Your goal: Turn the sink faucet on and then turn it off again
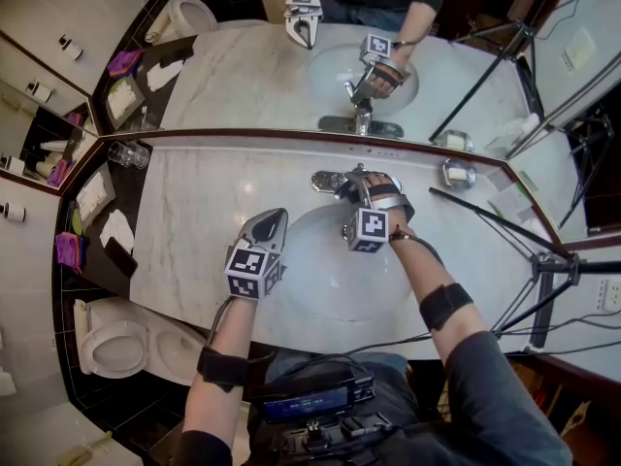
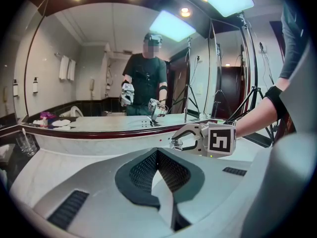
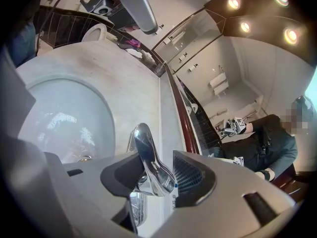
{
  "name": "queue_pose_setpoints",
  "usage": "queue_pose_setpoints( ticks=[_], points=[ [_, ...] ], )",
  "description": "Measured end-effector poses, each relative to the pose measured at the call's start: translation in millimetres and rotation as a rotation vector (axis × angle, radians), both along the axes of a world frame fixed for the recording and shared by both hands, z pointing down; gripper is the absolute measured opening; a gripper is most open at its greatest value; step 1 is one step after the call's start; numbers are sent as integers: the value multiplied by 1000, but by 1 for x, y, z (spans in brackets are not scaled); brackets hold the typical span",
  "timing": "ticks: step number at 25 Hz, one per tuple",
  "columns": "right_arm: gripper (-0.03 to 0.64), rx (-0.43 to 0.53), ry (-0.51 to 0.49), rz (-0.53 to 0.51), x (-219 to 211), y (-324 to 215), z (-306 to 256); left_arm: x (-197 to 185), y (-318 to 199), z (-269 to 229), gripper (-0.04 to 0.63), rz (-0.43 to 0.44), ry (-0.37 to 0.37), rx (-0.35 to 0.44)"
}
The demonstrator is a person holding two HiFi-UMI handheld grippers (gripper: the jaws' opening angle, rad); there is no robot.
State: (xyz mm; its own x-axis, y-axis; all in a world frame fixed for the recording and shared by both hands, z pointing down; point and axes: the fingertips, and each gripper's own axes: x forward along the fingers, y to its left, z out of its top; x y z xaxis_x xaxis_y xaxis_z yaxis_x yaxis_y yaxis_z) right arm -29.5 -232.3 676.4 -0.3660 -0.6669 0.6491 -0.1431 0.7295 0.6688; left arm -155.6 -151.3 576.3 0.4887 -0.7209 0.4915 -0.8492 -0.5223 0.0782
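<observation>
Lever (image 3: 147, 155) between fingers (image 3: 195, 175) of right gripper (image 3: 157, 170)

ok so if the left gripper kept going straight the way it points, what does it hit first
Probably the counter, just left of the faucet: the left gripper tilts down at bare marble. Depth is unclear, so it could reach the mirror edge instead.

Pale veined marble counter (image 1: 213, 212) against mirror (image 1: 243, 76). Sunk into middle: oval white basin (image 1: 310, 284). Mounted on rear edge behind basin: chrome faucet (image 1: 332, 180). At right rear, near mirror: small metal dish (image 1: 458, 173). At left rear corner: clear glasses (image 1: 129, 153). On adjoining dark ledge (image 1: 139, 202): folded white cloths (image 1: 118, 229), a purple item (image 1: 68, 250)
</observation>
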Motion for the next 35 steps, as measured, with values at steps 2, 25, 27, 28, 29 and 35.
queue_pose_setpoints(
  ticks=[2, 25, 27, 28, 29, 35],
  points=[
    [199, -5, -5, 4, 0, -1, -2, 1, -1, -1, -6, 3, 1, 1],
    [199, -155, -176, 128, 7, -5, 4, -2, -2, 2, -5, 11, -9, -2],
    [199, -170, -188, 138, 7, -5, 5, -3, -2, 2, -5, 9, -9, -3],
    [199, -178, -193, 143, 7, -6, 5, -4, -2, 2, -5, 8, -9, -4],
    [199, -185, -199, 148, 7, -6, 5, -4, -2, 2, -5, 7, -9, -5],
    [198, -220, -222, 169, 7, -6, 6, -5, -1, 3, -5, 6, -8, -7]
  ],
)
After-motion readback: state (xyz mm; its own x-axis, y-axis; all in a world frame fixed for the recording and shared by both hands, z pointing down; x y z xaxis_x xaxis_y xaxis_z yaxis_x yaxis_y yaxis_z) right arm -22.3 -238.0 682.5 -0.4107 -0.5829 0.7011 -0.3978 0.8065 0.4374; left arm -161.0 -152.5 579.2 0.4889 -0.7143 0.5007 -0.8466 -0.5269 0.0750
